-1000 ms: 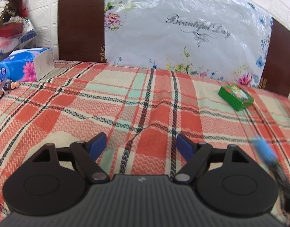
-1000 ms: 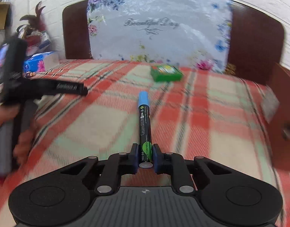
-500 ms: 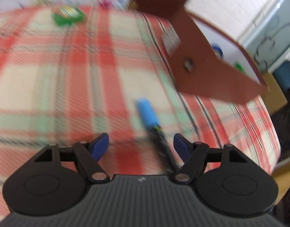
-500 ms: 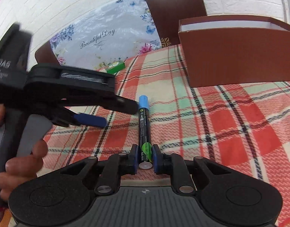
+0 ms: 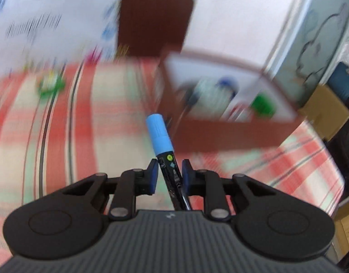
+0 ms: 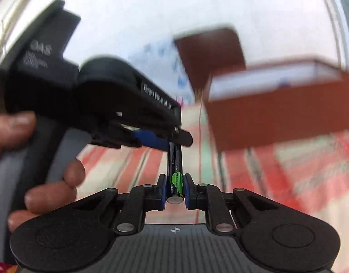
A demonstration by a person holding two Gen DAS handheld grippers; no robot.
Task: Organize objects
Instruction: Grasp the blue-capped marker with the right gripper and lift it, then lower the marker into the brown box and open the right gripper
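A black marker with a light blue cap (image 5: 159,134) is held in the air between both grippers. My right gripper (image 6: 174,187) is shut on its green-labelled tail end (image 6: 176,183). My left gripper (image 5: 167,174) has its blue pads (image 5: 153,177) on either side of the marker's middle, with a small gap still visible on the left side. In the right wrist view the left gripper (image 6: 151,140) crosses over the marker from the left. A brown box (image 5: 231,134) with a white inside stands just beyond, blurred.
The plaid red and green cloth (image 5: 72,136) covers the surface. A small green box (image 5: 50,85) lies far left on it. The brown box holds several items, among them a green one (image 5: 263,104). A dark headboard (image 5: 154,22) stands behind.
My left gripper has swung right toward the box and narrowed its jaws around the marker. My right gripper has lifted the marker up toward it. Both views are now motion-blurred.
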